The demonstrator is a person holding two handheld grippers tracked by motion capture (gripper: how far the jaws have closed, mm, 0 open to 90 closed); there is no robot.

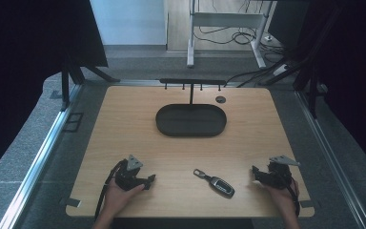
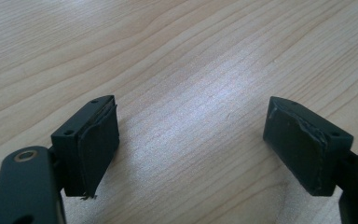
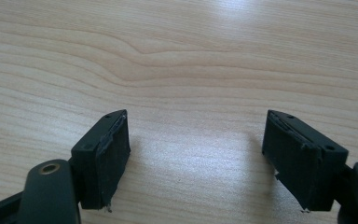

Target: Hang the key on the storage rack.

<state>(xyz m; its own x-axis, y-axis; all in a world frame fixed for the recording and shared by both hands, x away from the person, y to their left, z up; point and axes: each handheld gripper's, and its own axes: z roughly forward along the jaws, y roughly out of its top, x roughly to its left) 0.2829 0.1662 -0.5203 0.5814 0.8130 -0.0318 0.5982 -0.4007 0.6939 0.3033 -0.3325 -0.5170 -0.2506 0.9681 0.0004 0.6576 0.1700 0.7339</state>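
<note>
A black oval tray (image 1: 191,120) is sitting at the far middle of the wooden table (image 1: 124,124), with nothing lying in it. A car key (image 1: 216,182) is lying near the table's front edge, between the left gripper (image 1: 148,180) and the right gripper (image 1: 254,172). Both grippers are resting with jaws spread wide over bare wood.

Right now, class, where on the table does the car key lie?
In the high view the car key lies flat on the wooden table near its front edge, between the left gripper and the right gripper, nearer the right one.
</note>
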